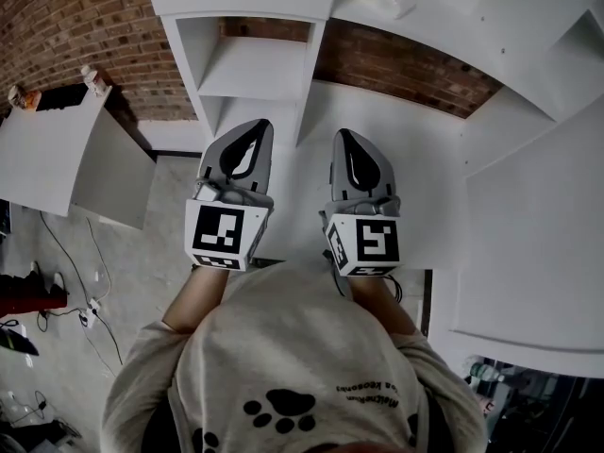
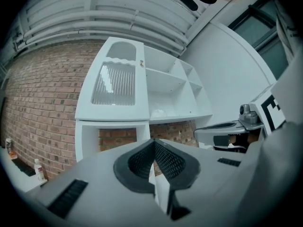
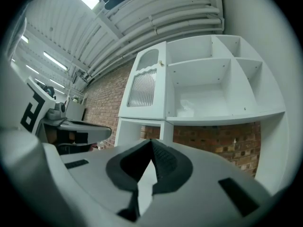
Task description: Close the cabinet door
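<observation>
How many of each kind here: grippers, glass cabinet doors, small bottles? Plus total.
Grippers: 2, left gripper and right gripper
Ribbed-glass cabinet door: 1
Small bottles: 2
Total: 5

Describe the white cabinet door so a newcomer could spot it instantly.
Against the red brick wall stands a tall white shelf unit. Its upper left section carries the white door with a ribbed glass panel; the compartments beside it are open shelves with no front.
</observation>
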The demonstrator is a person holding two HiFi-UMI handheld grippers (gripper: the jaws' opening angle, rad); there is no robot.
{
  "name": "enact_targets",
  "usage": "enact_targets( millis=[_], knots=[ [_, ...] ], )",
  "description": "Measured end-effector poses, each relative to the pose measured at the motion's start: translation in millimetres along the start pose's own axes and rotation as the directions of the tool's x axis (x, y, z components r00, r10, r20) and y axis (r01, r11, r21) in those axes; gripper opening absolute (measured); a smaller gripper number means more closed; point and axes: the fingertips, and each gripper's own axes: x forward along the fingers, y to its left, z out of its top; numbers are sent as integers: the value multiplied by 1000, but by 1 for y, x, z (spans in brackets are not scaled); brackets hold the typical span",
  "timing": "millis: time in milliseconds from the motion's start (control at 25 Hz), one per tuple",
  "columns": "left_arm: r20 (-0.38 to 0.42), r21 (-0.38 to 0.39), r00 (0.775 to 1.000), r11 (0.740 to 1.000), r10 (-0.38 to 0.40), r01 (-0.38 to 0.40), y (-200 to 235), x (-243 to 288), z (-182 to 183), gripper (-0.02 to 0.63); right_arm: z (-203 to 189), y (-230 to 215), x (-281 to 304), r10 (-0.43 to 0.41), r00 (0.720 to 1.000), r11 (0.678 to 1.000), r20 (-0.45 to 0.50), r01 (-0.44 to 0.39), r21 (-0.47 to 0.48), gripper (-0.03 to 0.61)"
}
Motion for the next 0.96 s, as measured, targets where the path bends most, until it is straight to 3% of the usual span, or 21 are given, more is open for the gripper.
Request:
enact_targets(
  millis=[960],
  knots=[
    [3, -13, 1000, 1000, -24, 24, -16, -1, -2, 8, -1, 7, -5, 36, 999, 999, 26, -37, 31, 9]
  ],
)
